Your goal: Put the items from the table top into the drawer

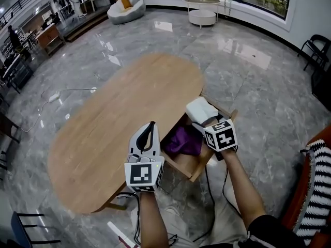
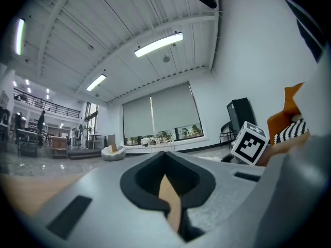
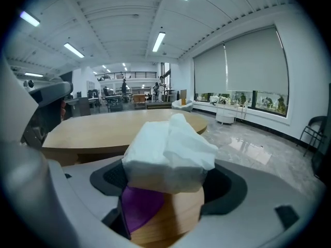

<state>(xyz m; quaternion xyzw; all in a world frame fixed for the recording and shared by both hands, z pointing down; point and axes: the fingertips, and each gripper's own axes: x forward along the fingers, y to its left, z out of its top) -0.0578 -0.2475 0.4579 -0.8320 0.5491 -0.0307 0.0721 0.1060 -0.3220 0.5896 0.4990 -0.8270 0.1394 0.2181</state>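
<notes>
The soft, crumpled white tissue pack [image 1: 200, 109], puffed at its top, sits right of centre in the head view. The right claw [image 1: 207, 122] grasps it above the open light-wood drawer [image 1: 199, 168], where a purple cloth [image 1: 185, 141] lies. The left claw [image 1: 151, 127], at lower centre, is clenched on nothing over the near edge of the oval wooden counter [image 1: 119, 118].

We see the drawer [image 1: 199, 168] pulled out from the worktop's [image 1: 114, 123] right side; a cloth [image 1: 184, 141] lies in it; the bundle [image 1: 201, 109] sits between the right claw's [image 1: 202, 122] jaws, above the drawer's far end; the left claw [image 1: 151, 125] hangs left of the drawer, over the worktop's near edge.
</notes>
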